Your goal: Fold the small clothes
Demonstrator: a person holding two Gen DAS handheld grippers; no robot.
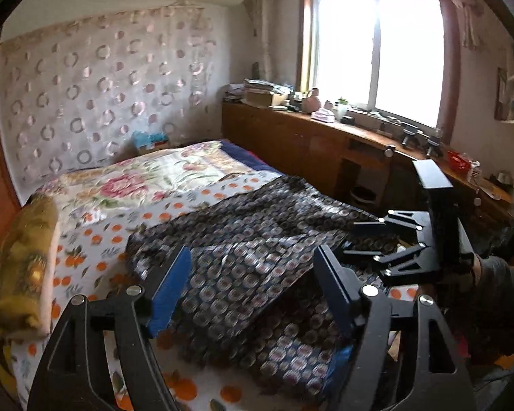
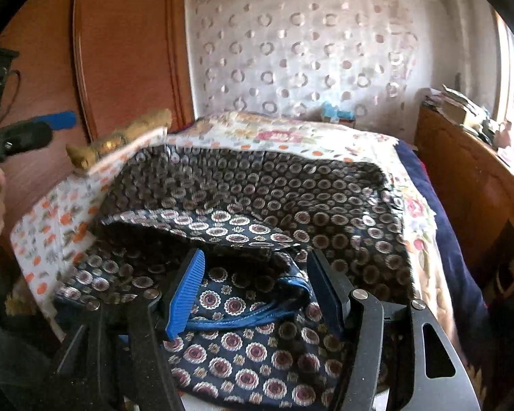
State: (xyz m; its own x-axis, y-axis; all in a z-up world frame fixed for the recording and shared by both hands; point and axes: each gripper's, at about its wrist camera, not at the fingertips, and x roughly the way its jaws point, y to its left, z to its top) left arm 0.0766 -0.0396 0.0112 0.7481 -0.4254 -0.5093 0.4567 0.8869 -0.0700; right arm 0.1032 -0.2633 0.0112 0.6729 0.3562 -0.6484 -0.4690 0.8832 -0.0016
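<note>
Both grippers, left (image 1: 253, 287) and right (image 2: 253, 287), gape wide, holding nothing, just over a dark navy garment (image 1: 243, 239) printed with round medallions, lying rumpled and partly folded on the bed (image 1: 96, 239).

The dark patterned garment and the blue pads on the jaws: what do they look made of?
The dark patterned garment: thin woven cloth with a slight satin sheen, judging by its soft folds, printed medallions and stitched blue trim; the fibre can't be told. The blue pads: matte, ribbed, likely rubber or soft plastic, on black rigid jaws.
</note>
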